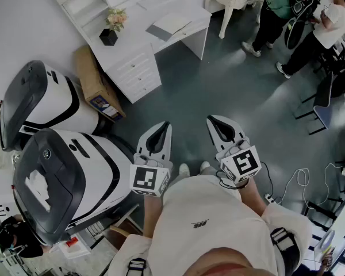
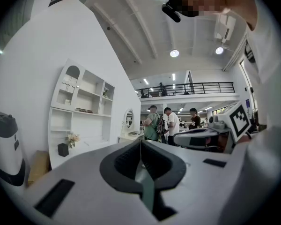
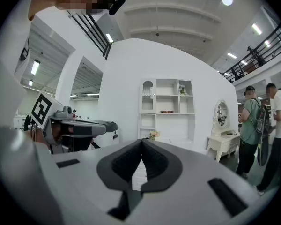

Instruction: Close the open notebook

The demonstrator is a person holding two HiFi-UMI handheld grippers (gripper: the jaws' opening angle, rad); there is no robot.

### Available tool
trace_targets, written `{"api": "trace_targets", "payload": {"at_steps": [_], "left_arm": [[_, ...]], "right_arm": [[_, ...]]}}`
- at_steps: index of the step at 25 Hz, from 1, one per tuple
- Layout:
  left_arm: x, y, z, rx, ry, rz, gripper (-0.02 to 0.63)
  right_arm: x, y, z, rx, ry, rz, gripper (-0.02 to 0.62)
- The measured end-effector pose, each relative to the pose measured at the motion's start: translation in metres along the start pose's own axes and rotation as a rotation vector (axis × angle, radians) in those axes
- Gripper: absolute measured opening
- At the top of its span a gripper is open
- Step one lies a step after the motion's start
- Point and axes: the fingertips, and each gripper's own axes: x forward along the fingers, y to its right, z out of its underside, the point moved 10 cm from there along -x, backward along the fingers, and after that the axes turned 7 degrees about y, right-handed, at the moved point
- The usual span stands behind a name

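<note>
So the open notebook (image 1: 171,23) is lying flat on the white desk (image 1: 135,37) by the wall, near a little flower pot (image 1: 108,36). Both grippers are well back from it over the floor. Left gripper (image 1: 163,125) and right gripper (image 1: 210,119) have their jaws pressed together, gripping nothing.

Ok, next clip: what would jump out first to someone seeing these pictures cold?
The left gripper and the right gripper, both shut and empty, sit side by side in the middle of the head view over the grey floor. Two bulky white-and-black machines crowd the left edge. The open notebook lies on the white desk at the top, a small flower pot to its left, well away from both grippers.
</note>
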Motion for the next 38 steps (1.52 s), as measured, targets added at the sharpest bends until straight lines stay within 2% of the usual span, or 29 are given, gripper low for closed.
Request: {"api": "trace_targets", "payload": {"at_steps": [8,19,28,38], "left_arm": [[-0.007,-0.027,0.007,-0.008,0.0,0.026,0.0],[0.027,-0.05,0.015,-0.015,-0.007,0.086,0.0],[0.074,-0.075,0.023,-0.005,-0.028,0.083,0.0],[0.165,-0.111,0.027,-0.008,-0.058,0.075,0.0]], "right_arm": [[0.019,-0.022,0.002,-0.011,0.01,0.035,-0.003],[0.04,-0.01,0.008,-0.034,-0.006,0.082,-0.003],[0.078,0.027,0.016,0.002,0.019,0.086,-0.003],[0.146,0.099,0.024,0.01,0.001,0.059,-0.004]]}}
